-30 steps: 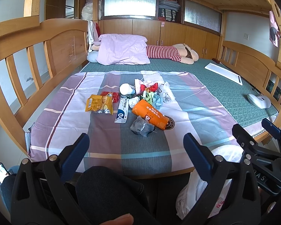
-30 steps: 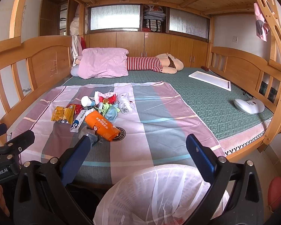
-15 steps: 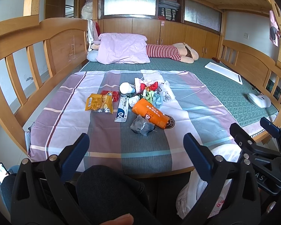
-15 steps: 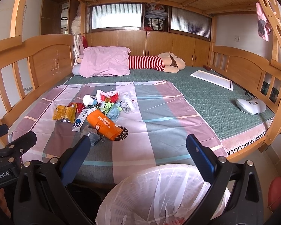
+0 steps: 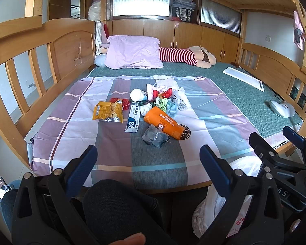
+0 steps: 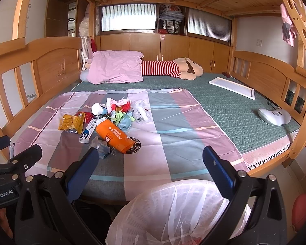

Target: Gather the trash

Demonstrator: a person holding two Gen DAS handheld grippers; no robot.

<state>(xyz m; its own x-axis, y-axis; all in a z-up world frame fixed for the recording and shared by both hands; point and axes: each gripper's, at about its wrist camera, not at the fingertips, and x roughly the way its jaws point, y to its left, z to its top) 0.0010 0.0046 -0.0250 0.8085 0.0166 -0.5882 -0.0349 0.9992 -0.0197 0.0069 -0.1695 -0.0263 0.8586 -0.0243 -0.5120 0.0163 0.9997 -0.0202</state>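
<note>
1. Left gripper (image 5: 148, 159) hovers off the bed edge, jaws wide apart, empty.
2. The trash (image 5: 151, 112) sits heaped mid-sheet (image 5: 71, 126), well beyond reach.
3. Right gripper (image 6: 151, 161) is spread too, holding nothing, above the lined bin (image 6: 173, 210).
4. Risk: the grey wad (image 5: 155, 136) touches the orange pack (image 5: 163, 122); a grab could drag both or scatter wrappers.

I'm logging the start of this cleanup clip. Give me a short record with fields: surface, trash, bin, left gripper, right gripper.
surface: striped sheet spread on a wooden bed
trash: pile near the sheet's middle, including orange packet, yellow snack bag, white tube, grey crumpled wrapper, white cup
bin: white bag-lined bin at the bed's near edge
left gripper: open, empty, short of the trash
right gripper: open, empty, above the bin
</note>
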